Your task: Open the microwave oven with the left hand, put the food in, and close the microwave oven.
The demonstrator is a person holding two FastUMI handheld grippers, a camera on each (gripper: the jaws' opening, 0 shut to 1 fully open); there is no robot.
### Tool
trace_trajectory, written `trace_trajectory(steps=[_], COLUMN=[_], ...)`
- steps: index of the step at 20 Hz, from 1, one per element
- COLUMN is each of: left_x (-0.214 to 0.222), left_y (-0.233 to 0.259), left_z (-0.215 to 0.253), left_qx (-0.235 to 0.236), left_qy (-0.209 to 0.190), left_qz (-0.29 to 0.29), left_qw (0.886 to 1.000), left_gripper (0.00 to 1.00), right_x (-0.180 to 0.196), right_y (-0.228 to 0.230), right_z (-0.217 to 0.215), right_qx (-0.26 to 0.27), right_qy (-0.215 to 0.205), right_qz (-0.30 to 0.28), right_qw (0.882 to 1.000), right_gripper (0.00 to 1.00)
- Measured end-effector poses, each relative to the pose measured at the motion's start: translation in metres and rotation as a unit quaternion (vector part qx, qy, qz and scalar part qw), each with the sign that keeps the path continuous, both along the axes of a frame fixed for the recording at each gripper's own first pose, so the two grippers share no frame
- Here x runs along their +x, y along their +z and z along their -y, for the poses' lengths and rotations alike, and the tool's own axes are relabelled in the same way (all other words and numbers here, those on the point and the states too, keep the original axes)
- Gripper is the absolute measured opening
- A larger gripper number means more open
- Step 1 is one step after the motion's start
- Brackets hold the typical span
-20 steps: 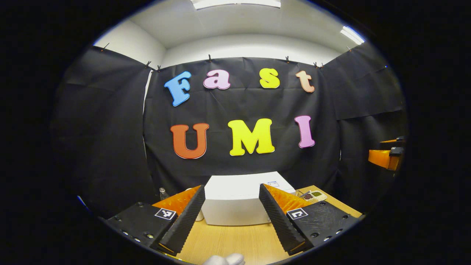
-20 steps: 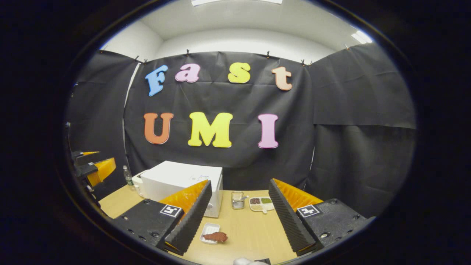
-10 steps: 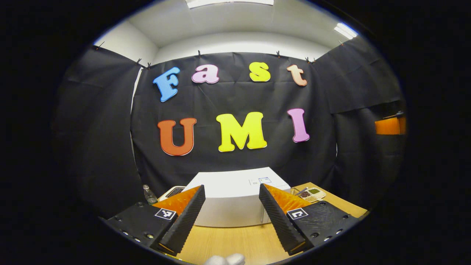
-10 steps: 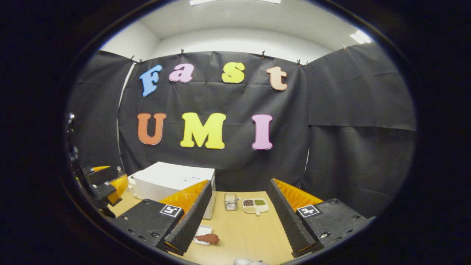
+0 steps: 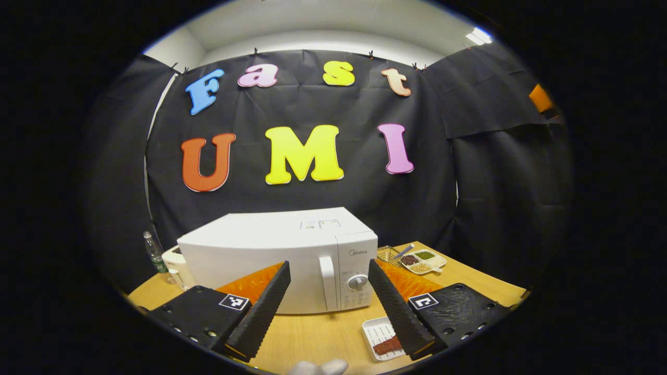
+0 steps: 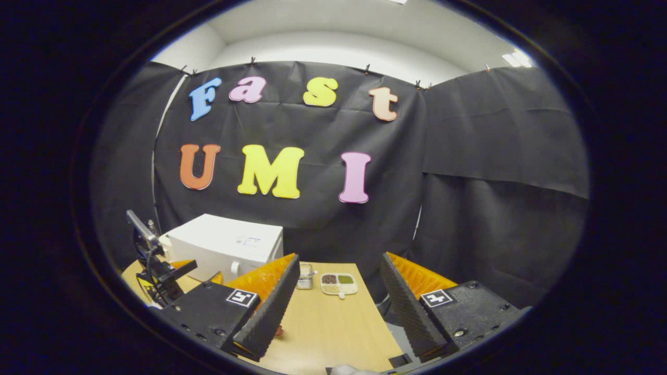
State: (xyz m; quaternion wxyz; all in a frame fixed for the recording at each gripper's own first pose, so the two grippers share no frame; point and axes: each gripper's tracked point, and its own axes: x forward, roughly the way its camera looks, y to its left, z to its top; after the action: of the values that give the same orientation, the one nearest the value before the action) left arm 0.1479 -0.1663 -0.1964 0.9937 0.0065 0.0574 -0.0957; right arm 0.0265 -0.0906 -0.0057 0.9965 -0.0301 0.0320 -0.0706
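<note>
Left gripper (image 5: 328, 297) low over wooden desk (image 5: 312, 333), fingers (image 5: 263, 307) spread wide, nothing between them, pointed straight at front of white microwave (image 5: 281, 250). Microwave door shut; vertical handle (image 5: 327, 281) and round knob (image 5: 357, 282) framed in gap betw. the two fingers, w/ gripper short of the front, not touching. White food tray (image 5: 378, 333) w/ reddish-brown piece of food (image 5: 386, 346) flat on desk at lower right, partly behind right-hand finger, just in front of microwave's control-panel corner. Divided dish (image 5: 423, 261) w/ dark, green and pale fillings farther back to right of microwave, small wire basket (image 5: 386, 255) beside it. Plastic bottle (image 5: 155, 253) upright at left of microwave near the black cloth. In right gripper view: right gripper (image 6: 338, 307) also gaping, holding nothing, aimed over desk edge (image 6: 338, 333) twd. the divided dish (image 6: 339, 284) and wire basket (image 6: 306, 276) at far end. Microwave (image 6: 224, 247) seen off to left there, door side turned away from cam; left gripper (image 6: 161, 271) in front of it, near left rim. Sliver of the food (image 6: 279, 330) peeking past the left-hand finger; tray itself hidden. Bit of white glove (image 5: 318, 367) at bottom edge of left gripper view.
</note>
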Motion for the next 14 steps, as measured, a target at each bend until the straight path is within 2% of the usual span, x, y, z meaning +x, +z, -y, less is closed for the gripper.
trace_trajectory(steps=[2, 7, 14], left_x=[0.022, 0.071, 0.088], left_y=[-0.025, -0.053, -0.060], left_z=[0.003, 0.001, 0.008], left_qx=[-0.003, 0.002, 0.009], left_qy=[0.012, 0.039, 0.042], left_qz=[-0.020, -0.028, -0.022], left_qw=[1.000, 0.999, 0.999], left_gripper=[0.95, 0.95, 0.89], right_x=[-0.004, -0.015, -0.021], right_y=[-0.002, -0.011, -0.029], right_z=[0.008, 0.033, 0.056], right_qx=[-0.007, -0.018, -0.017], right_qy=[-0.010, -0.045, -0.067], right_qz=[-0.004, -0.011, -0.038], right_qw=[1.000, 0.999, 0.997], right_gripper=[0.99, 0.99, 0.99])
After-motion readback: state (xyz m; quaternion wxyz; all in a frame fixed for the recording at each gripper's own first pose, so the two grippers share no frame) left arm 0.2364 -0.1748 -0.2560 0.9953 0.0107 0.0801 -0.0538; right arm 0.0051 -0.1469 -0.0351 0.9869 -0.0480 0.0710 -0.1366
